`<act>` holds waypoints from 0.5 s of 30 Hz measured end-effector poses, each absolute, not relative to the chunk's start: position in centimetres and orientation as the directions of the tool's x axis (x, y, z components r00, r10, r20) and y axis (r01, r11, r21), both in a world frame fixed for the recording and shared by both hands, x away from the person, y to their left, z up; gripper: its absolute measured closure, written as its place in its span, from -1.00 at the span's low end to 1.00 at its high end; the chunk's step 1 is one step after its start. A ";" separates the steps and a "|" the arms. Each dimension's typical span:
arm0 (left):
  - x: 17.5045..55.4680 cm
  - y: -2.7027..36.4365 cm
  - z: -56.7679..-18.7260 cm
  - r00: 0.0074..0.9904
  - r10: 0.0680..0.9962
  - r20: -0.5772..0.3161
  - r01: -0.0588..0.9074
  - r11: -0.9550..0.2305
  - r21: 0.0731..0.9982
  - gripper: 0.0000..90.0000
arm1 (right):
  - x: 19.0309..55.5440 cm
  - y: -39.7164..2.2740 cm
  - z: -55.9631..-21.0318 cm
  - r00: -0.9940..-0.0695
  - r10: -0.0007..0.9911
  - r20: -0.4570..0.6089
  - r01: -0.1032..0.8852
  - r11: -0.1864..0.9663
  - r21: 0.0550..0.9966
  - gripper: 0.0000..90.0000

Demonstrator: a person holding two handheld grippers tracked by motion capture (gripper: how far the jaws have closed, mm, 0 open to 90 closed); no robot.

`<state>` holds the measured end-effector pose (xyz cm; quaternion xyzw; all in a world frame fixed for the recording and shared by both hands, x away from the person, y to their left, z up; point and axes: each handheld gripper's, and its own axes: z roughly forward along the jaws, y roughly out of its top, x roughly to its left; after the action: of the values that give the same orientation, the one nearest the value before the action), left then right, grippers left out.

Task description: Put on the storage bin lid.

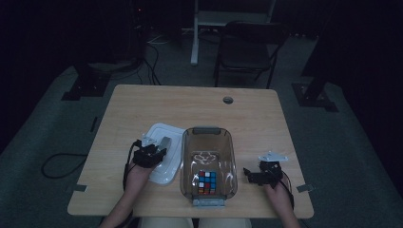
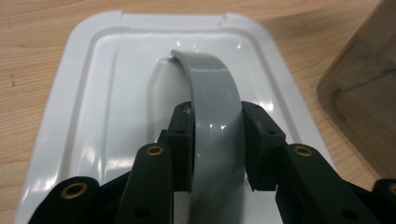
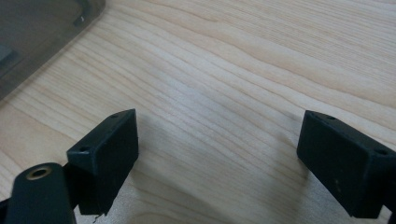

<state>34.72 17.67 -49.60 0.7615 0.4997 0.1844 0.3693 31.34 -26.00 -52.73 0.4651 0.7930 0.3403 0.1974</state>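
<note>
Now the left hand-held gripper (image 2: 217,140) has its jaws pinched on the grey handle (image 2: 212,102) arching over the white lid (image 2: 93,116), which lies flat on the surface (image 1: 142,102) just left of the clear bin (image 1: 187,156). A clean lift likely means keeping the grip centred on the handle and raising the lid level, then bringing it squarely above the bin holding the colour cube (image 1: 207,182). The right hand-held gripper (image 3: 219,158) rests spread wide over bare wood, free to steady the bin.
</note>
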 end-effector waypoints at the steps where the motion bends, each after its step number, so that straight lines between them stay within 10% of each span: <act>1: 34.7 18.0 -49.3 0.429 0.898 -0.100 0.626 -0.216 0.750 0.52 | 31.3 -26.0 -52.7 -0.489 0.872 0.004 0.604 0.335 0.723 -0.72; 15: 34.1 20.0 -47.6 0.412 0.903 -0.118 0.612 -0.178 0.770 0.53 | 30.0 -23.2 -52.1 -0.580 0.815 -0.002 0.542 0.387 0.746 -0.72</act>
<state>34.13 20.00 -47.62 0.7445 0.5089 0.1867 0.3896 29.98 -23.21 -52.14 0.4181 0.8114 0.3627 0.1879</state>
